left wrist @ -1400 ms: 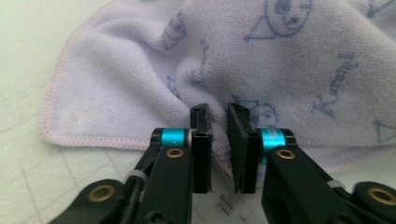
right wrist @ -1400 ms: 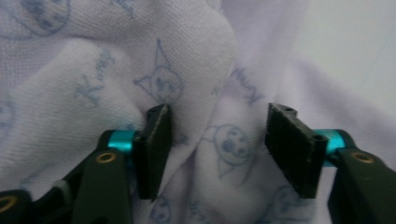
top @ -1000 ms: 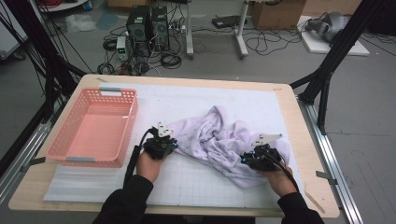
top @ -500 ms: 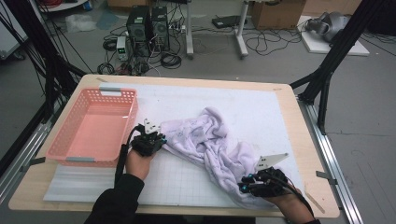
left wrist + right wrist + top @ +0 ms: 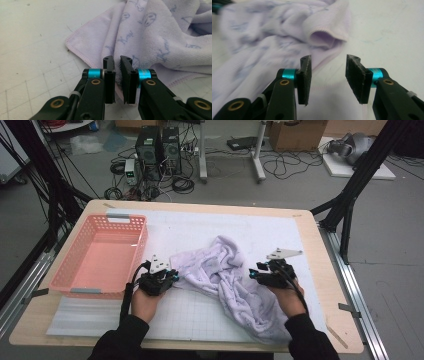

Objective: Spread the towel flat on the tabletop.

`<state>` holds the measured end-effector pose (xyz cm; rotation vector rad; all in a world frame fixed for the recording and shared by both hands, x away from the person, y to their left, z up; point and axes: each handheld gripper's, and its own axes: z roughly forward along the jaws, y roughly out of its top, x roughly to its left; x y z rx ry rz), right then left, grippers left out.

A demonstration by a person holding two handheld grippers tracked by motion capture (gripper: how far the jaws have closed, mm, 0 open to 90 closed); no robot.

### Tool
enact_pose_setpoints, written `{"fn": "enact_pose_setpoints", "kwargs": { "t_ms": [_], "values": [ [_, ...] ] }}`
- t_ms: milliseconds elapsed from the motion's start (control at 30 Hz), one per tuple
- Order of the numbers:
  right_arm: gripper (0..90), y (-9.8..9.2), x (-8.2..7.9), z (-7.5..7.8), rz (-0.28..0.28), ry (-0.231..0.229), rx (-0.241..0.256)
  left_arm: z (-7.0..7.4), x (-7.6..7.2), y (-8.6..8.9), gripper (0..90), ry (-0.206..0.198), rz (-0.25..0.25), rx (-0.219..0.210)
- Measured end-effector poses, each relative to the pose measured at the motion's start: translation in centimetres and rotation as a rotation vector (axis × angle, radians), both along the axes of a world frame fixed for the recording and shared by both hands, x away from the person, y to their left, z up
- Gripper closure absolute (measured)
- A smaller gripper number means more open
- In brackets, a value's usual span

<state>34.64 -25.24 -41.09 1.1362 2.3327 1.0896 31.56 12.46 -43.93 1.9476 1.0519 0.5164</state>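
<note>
Our left gripper (image 5: 117, 65) has its jaws clenched on the hem of the crumpled lilac printed terry towel (image 5: 227, 285), the fabric edge pinched in the narrow slot between them. Our right gripper (image 5: 328, 65) has its jaws released and spread wide over the opposite hem, beside a rolled fold, gripping nothing. The towel lies bunched mid-bench on the white gridded mat (image 5: 195, 312), between both hands, right of the empty pink plastic basket (image 5: 102, 255). We judge the risk is a closing right grip catching two layers or the fold rather than one edge; then pulling apart would leave the towel twisted, or tug the hem from the left jaws.
</note>
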Motion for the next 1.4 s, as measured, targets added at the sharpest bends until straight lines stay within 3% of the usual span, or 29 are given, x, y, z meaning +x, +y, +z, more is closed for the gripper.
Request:
{"fn": "enact_pose_setpoints", "kwargs": {
  "t_ms": [33, 67, 167, 233, 267, 367, 400, 467, 500, 600, 667, 700, 733, 767, 800, 833, 867, 900, 1000, 1033, 1067, 1100, 1133, 1167, 1200, 1233, 1400],
  "values": [
    [55.6, 1.4, 1.6, -1.0, -0.01, 0.032, -0.037, 0.0, -0.1, 0.0, 81.9, 0.002, -0.004, 0.001],
    [55.6, 1.4, 1.6, -1.0, -0.01, 0.032, -0.037, -0.1, -0.2, 0.0, 81.9, 0.002, -0.006, -0.001],
    [59.2, 3.3, 3.8, -2.5, -0.043, 0.078, -0.05, -0.3, -0.3, 0.0, 81.8, 0.009, -0.012, 0.003],
    [68.1, 3.8, 4.0, -2.9, -0.039, 0.09, -0.052, -0.3, -0.3, 0.0, 81.8, 0.01, -0.014, 0.002],
    [79.0, 3.8, 4.1, -2.9, -0.026, 0.09, -0.044, -0.3, -0.3, 0.1, 81.8, 0.007, -0.013, -0.002],
    [84.6, 3.8, 3.7, -2.6, -0.02, 0.085, -0.076, -0.3, -0.4, 0.1, 81.8, 0.008, -0.01, -0.003],
    [85.4, 3.2, 3.3, -2.3, -0.02, 0.075, -0.124, -0.3, -0.4, 0.2, 81.8, 0.008, -0.01, -0.001],
    [85.5, 2.6, 3.1, -2.2, -0.031, 0.083, -0.135, -0.3, -0.4, 0.2, 81.8, 0.008, -0.011, -0.001],
    [85.5, 1.2, 2.5, -2.0, -0.058, 0.082, -0.179, -0.3, -0.4, 0.2, 81.9, 0.009, -0.016, 0.0],
    [85.5, -0.3, 1.9, -1.7, -0.085, 0.09, -0.214, -0.3, -0.5, 0.1, 82.0, 0.01, -0.017, 0.003],
    [85.4, -2.7, 1.0, -1.4, -0.135, 0.103, -0.247, -0.4, -0.5, 0.0, 82.1, 0.009, -0.018, 0.006],
    [85.4, -2.7, 1.0, -1.4, -0.135, 0.103, -0.247, -0.4, -0.5, 0.0, 82.1, 0.009, -0.018, 0.009],
    [85.4, -4.5, 0.6, -1.2, -0.182, 0.12, -0.259, -0.4, -0.4, 0.0, 82.1, 0.01, -0.017, 0.006],
    [85.4, -4.5, 0.6, -1.2, -0.182, 0.12, -0.259, -0.4, -0.4, 0.1, 82.1, 0.011, -0.017, 0.007],
    [85.5, -6.1, 0.3, -1.2, -0.222, 0.152, -0.251, -0.4, -0.5, 0.0, 82.1, 0.009, -0.018, 0.004],
    [85.5, -6.1, 0.3, -1.2, -0.222, 0.152, -0.251, -0.4, -0.5, 0.1, 82.1, 0.01, -0.021, 0.009],
    [85.4, -7.3, -0.2, -1.2, -0.253, 0.192, -0.249, -0.3, -0.5, 0.0, 82.1, 0.008, -0.024, 0.009],
    [85.4, -7.3, -0.2, -1.2, -0.253, 0.192, -0.249, -0.3, -0.5, 0.0, 82.1, 0.009, -0.026, 0.008],
    [82.1, -8.1, -0.6, -0.6, -0.263, 0.269, -0.208, -0.4, -0.4, -0.1, 82.0, 0.013, -0.029, 0.002],
    [82.1, -8.1, -0.6, -0.6, -0.263, 0.269, -0.208, -0.5, -0.4, -0.1, 82.0, 0.016, -0.028, 0.0],
    [65.9, -7.8, -0.5, -0.1, -0.266, 0.199, -0.198, -0.5, -0.4, -0.1, 81.9, 0.016, -0.029, 0.0],
    [59.2, -7.6, -0.2, 0.2, -0.276, 0.157, -0.18, -0.4, -0.4, -0.1, 81.8, 0.014, -0.029, 0.0],
    [55.9, -7.3, 0.0, 0.6, -0.284, 0.113, -0.161, -0.4, -0.4, 0.0, 81.6, 0.015, -0.029, -0.005],
    [55.9, -7.3, 0.0, 0.6, -0.284, 0.113, -0.161, -0.4, -0.4, 0.0, 81.5, 0.015, -0.029, -0.005],
    [51.4, -6.4, 0.6, 1.4, -0.29, 0.043, -0.137, -0.4, -0.4, -0.1, 81.4, 0.016, -0.031, -0.005],
    [50.2, -5.9, 1.0, 1.6, -0.281, 0.013, -0.126, -0.4, -0.4, -0.1, 81.4, 0.016, -0.031, -0.005],
    [45.7, -3.4, 3.4, 1.5, -0.219, 0.004, -0.091, -0.5, -0.4, -0.2, 81.4, 0.017, -0.041, -0.001]
  ]
}}
